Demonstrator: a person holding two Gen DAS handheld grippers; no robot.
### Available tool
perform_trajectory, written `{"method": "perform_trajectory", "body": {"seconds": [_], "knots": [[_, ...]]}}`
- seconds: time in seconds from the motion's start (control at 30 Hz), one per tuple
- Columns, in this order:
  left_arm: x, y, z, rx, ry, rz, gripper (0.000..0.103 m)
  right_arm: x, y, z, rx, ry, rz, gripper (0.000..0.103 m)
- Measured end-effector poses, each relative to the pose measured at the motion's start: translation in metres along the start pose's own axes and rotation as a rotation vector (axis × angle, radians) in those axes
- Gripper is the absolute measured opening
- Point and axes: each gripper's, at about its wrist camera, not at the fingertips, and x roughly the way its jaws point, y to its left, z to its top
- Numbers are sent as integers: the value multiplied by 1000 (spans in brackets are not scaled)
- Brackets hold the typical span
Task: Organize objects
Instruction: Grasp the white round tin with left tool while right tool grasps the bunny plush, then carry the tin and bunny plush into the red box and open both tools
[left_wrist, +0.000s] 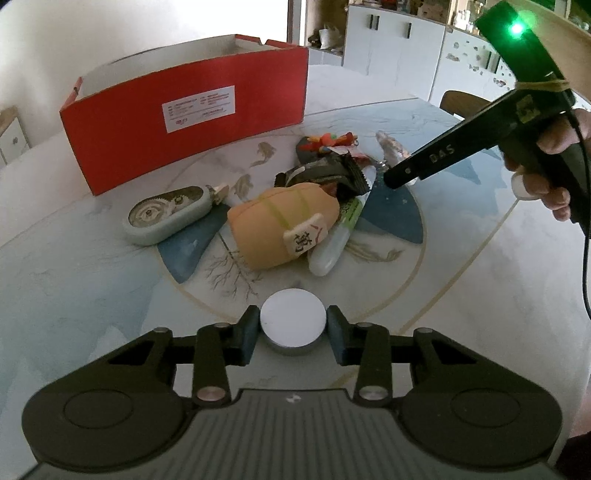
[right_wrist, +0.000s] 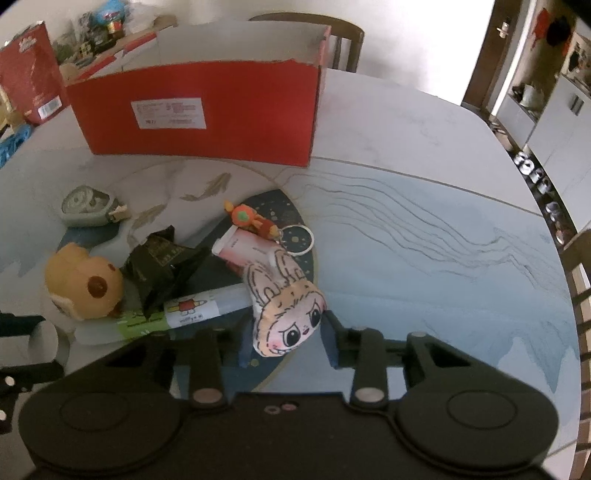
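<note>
Working left to right, we find the correction tape dispenser (left_wrist: 168, 214) nearest the red cardboard box (left_wrist: 184, 122), then the tan plush pouch (left_wrist: 280, 225) with its mahjong-tile tag, the dark snack wrapper (left_wrist: 325, 173) leaning over it, and the clear tubes (left_wrist: 332, 243) angled toward us.

Our left gripper (left_wrist: 293, 328) sits low at the table (left_wrist: 92, 295), its jaws bracketing a round white-topped tin (left_wrist: 293, 321) — pads close on either side, though we cannot tell whether they press it.

Our right gripper (right_wrist: 284, 341) straddles the bunny-face charm (right_wrist: 284, 314), its jaws spread with daylight on the right side; we judge it not yet gripped. The charm's long axis runs away from the claw, ears pointing toward the box (right_wrist: 207, 110), which stands open-topped straight ahead.

Just beyond the charm lie a pink tube (right_wrist: 247, 247), a key ring (right_wrist: 297, 240) and an orange figure (right_wrist: 245, 218) — things a forward sweep might snag, so we'd lift before carrying.
</note>
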Motion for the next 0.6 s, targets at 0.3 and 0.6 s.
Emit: {"method": "perform_trajectory", "body": {"seconds": [0.3, 0.6], "knots": [[-28, 9, 13, -54, -37, 3, 38, -41, 11, 7, 46, -45, 51, 36], [-54, 18, 44, -82, -115, 26, 38, -77, 32, 24, 25, -92, 103, 36]]}}
